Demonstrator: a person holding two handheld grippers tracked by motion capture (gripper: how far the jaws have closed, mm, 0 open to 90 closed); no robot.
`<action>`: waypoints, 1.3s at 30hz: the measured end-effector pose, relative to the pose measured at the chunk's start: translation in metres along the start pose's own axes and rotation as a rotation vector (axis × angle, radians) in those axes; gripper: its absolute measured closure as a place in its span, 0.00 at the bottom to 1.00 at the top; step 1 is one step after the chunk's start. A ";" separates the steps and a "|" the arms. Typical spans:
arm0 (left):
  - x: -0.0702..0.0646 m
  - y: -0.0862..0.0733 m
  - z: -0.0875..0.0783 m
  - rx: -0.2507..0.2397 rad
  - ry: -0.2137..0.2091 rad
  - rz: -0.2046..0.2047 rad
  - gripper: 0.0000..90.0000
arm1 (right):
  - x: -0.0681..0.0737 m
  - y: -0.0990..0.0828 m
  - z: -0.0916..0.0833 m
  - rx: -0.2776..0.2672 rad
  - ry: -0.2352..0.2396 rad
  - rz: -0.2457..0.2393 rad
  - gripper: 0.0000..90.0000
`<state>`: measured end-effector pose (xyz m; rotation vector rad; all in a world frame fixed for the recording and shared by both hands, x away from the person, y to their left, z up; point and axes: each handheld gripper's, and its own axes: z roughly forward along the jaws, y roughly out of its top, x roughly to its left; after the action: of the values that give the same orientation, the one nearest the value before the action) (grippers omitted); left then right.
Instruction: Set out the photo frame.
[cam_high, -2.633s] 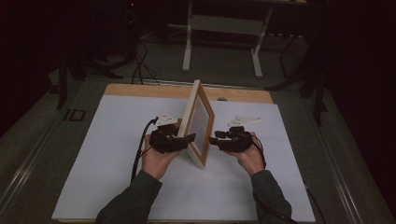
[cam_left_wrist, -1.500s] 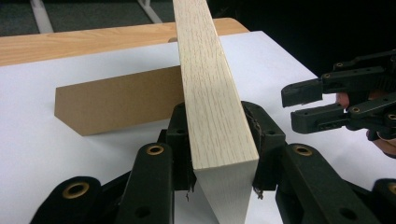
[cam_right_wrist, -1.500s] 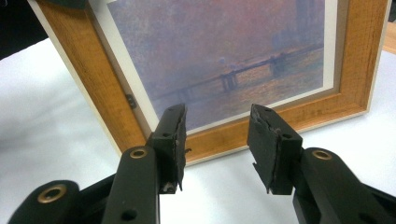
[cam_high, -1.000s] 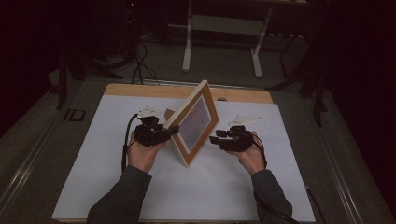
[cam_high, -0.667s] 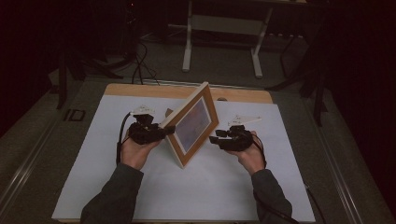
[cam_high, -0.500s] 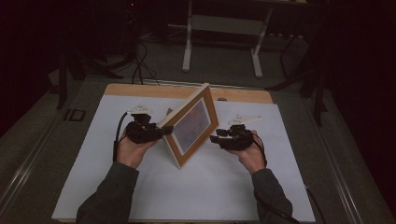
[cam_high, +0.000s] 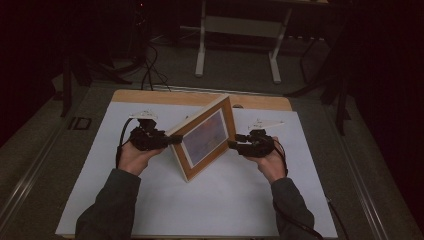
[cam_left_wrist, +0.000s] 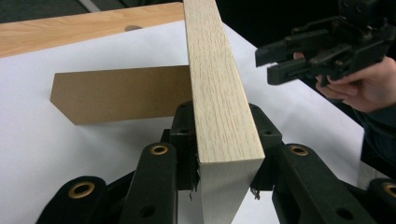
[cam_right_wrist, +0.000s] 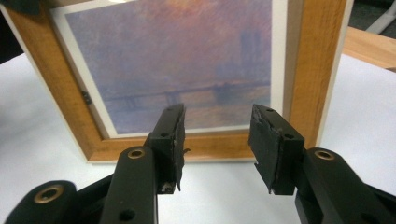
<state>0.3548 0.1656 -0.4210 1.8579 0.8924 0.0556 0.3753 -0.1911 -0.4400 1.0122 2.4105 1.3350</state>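
Picture frame (cam_high: 204, 137) tilted on table, left tongs (cam_high: 172, 140) clamped on its edge, right tongs (cam_high: 234, 143) apart.

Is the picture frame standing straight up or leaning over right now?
Leaning. In the high view the picture frame tilts back towards the left gripper, whose jaws clamp its edge, its lower edge on the white sheet.

The left gripper (cam_high: 172, 141), clamped on the picture frame (cam_high: 202, 137), has swung it from edge-on to facing the right gripper's (cam_high: 234, 145) jaws.
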 end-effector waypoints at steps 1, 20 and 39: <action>0.001 0.000 0.000 0.003 -0.008 0.004 0.78 | -0.001 0.001 -0.001 -0.001 -0.004 0.002 0.61; 0.009 0.008 0.001 0.070 -0.121 0.070 0.80 | -0.031 0.029 -0.008 -0.041 -0.133 0.049 0.56; -0.010 -0.013 -0.005 0.042 0.067 0.040 0.78 | -0.053 0.053 0.017 -0.106 -0.108 0.035 0.30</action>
<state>0.3383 0.1665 -0.4256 1.9230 0.9084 0.1256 0.4477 -0.1959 -0.4144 1.0733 2.2293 1.3668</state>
